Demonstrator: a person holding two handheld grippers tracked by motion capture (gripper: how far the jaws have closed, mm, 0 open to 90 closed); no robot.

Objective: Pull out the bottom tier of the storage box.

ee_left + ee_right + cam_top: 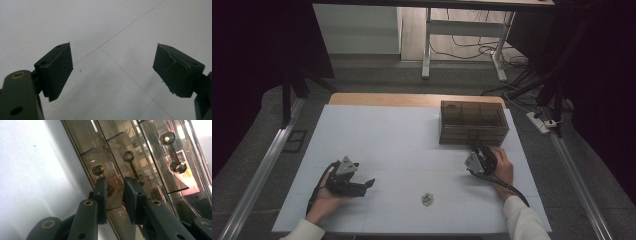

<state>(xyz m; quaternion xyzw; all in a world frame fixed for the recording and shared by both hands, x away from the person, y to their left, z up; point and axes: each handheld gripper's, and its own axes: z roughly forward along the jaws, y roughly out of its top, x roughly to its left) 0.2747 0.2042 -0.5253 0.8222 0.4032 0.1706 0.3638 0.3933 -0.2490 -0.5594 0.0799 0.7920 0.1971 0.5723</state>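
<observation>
A white sheet covers the wooden surface (412,145), which stands on grey carpet among dark curtains. At two o'clock sits a smoky transparent plastic drawer box (473,122). The right gripper (115,195) is at its front, fingers narrow around a faceted drawer knob (98,169). At eight o'clock the left gripper (112,68) rests, fingers wide. A small green-and-white object (427,199) lies at six o'clock.

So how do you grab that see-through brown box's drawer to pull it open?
Best by one of the small knobbed handles on the front of the smoky brown plastic drawer box, coming straight at the front, the side nearest the person. Each handle stands out from the flat, smooth drawer face, giving the jaws something to pinch. The right gripper is already there, nearly shut around one.
</observation>
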